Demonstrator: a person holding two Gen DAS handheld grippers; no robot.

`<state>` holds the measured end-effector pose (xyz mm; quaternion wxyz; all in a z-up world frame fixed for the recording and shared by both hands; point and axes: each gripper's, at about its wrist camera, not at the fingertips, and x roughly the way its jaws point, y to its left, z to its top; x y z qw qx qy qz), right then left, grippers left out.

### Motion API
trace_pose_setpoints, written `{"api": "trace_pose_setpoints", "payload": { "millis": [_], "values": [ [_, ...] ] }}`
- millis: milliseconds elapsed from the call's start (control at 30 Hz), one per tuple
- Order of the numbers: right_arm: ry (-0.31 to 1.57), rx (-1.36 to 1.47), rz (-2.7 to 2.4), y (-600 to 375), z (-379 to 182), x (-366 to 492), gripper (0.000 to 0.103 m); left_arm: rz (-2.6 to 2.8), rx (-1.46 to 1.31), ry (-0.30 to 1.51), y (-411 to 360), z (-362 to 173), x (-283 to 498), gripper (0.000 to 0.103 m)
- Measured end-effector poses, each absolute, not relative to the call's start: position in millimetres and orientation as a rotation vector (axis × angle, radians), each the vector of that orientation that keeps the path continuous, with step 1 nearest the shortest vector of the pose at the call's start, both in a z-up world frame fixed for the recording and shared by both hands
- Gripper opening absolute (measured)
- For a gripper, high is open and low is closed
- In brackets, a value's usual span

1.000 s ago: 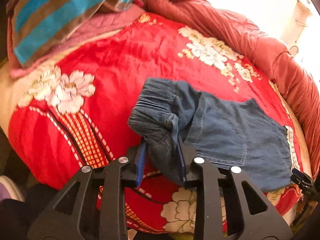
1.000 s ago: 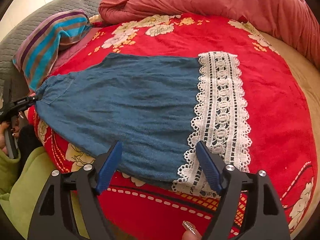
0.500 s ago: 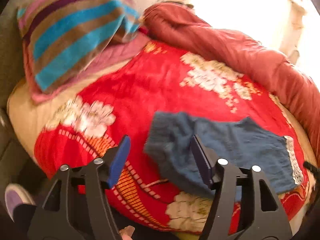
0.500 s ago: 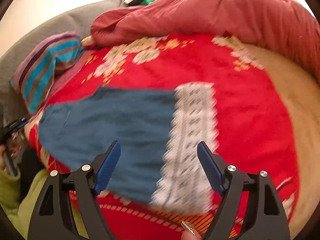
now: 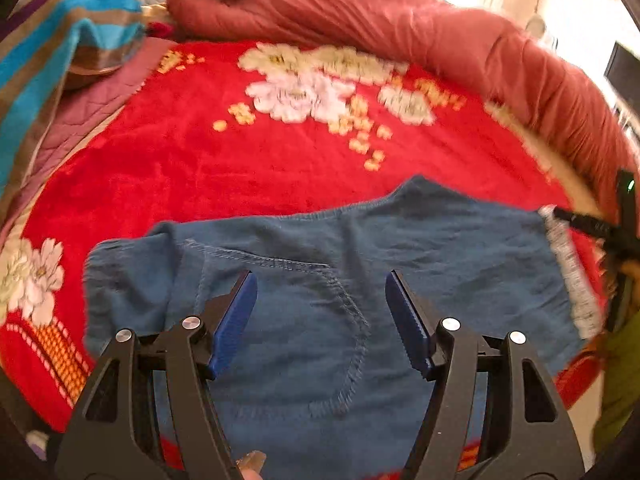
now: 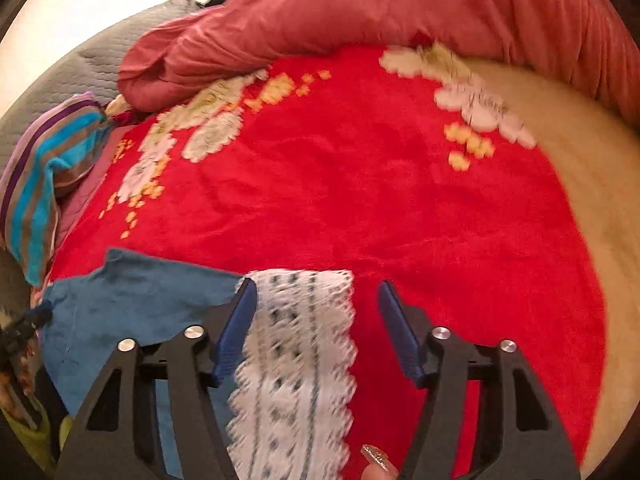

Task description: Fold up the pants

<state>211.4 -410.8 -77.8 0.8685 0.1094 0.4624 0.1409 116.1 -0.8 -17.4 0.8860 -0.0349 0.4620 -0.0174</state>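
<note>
Blue denim pants with a white lace hem lie flat on a red floral blanket. My left gripper is open and empty, hovering over the pocket seam near the waist end. My right gripper is open and empty over the lace hem, its left finger at the lace's edge. The pants' blue body stretches left in the right wrist view. The right gripper also shows at the far right of the left wrist view.
A rolled pink-red quilt lies along the far side of the bed. A striped pillow sits at the far left, also in the right wrist view. Bare cream mattress shows at the right.
My left gripper has let go of the bunched waist and opened; the pants now lie flat. Both grippers have moved in over the pants, the right one over the lace hem.
</note>
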Motion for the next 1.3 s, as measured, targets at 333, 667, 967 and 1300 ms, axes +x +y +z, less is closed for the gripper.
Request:
{"api": "trace_pose_setpoints", "payload": {
  "millis": [333,667,967,1300],
  "values": [
    [0.909,0.199,0.412,-393,-75,201,0.020,0.064,-0.065,0.999,21,-51,122,0.059],
    [0.900,-0.028,0.261,-372,-87,211,0.026,0.059,-0.065,0.984,20,-52,121,0.059],
    [0.763,-0.083,0.169,-378,-56,166,0.067,0.048,-0.076,0.940,19,-40,111,0.068],
    [0.714,-0.101,0.326,-338,-31,95,0.076,-0.017,-0.064,0.889,-5,-8,81,0.078]
  ]
}}
